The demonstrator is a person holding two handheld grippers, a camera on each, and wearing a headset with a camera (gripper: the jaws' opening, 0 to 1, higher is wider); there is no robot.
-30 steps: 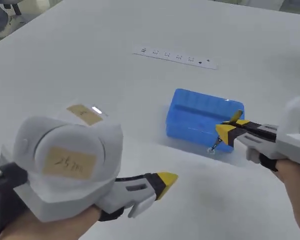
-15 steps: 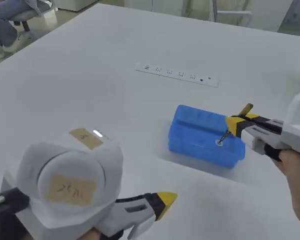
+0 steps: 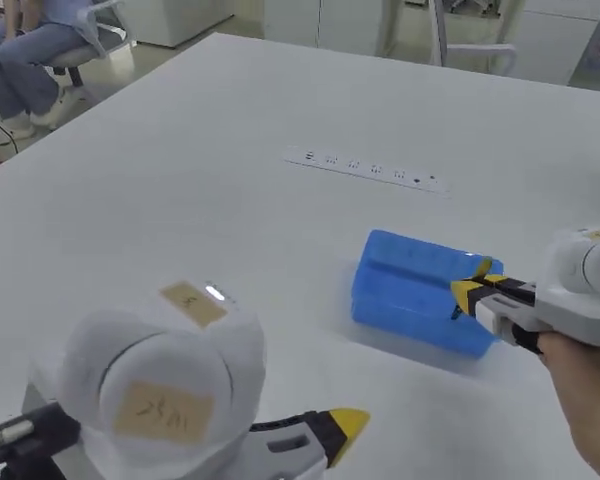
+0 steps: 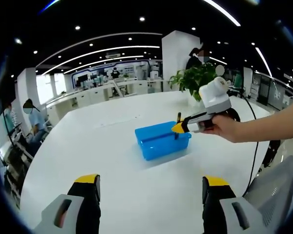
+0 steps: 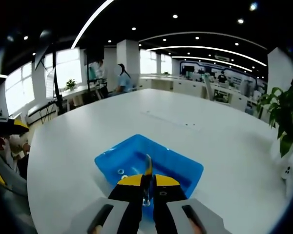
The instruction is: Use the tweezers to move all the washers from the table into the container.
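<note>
Washers [image 5: 120, 171] (tiny) inside blue container [image 5: 181, 165]

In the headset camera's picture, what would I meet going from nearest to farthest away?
The left gripper → blue container → white power strip → seated person beyond the table.

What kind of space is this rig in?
Probably an open-plan office or lab floor: a big white table with a flush power strip, rows of desks behind it, ceiling light strips and a potted plant.
</note>
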